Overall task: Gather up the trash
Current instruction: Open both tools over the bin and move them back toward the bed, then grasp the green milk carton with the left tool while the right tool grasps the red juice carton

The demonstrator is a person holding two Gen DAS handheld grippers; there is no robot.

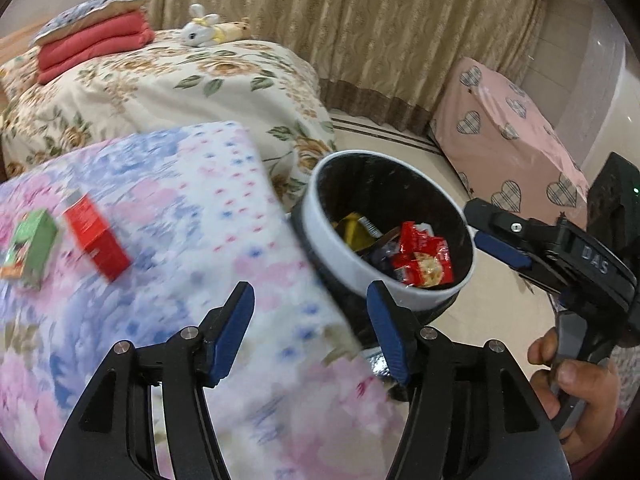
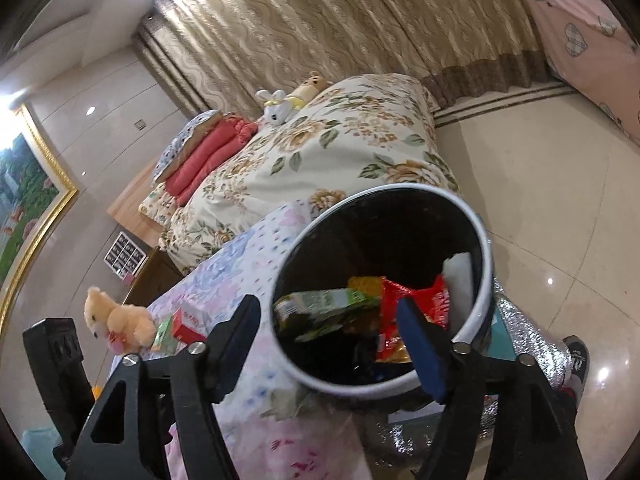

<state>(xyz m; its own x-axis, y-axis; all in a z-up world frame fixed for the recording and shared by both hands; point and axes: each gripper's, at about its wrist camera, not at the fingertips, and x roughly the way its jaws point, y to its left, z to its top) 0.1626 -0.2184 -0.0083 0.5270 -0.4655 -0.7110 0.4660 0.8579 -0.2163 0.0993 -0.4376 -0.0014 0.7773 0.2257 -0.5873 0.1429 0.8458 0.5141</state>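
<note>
A round bin with a white rim (image 1: pixel 320 240) (image 2: pixel 486 280) and a black inside stands beside a floral blanket (image 1: pixel 180 208). In it lie a red snack wrapper (image 1: pixel 424 256) (image 2: pixel 420 304), a yellow wrapper (image 1: pixel 352 228), a green carton (image 2: pixel 324 308) and a white wad (image 2: pixel 460 268). A red box (image 1: pixel 98 240) (image 2: pixel 188 322) and a green box (image 1: pixel 34 248) (image 2: pixel 164 334) rest on the blanket. My left gripper (image 1: pixel 310 294) is open and empty at the bin's near left rim. My right gripper (image 2: pixel 328 308) (image 1: pixel 478 228) hovers open over the bin, pads clear of the carton.
A bed with a flowered quilt (image 1: pixel 168 80), folded red bedding (image 1: pixel 92 46) and a toy rabbit (image 1: pixel 200 30) lies behind. A pink heart-print box (image 1: pixel 512 132) stands on the tiled floor (image 2: pixel 540 208). A teddy bear (image 2: pixel 116 320) sits on the blanket's left. Silver foil (image 2: pixel 532 344) lies by the bin.
</note>
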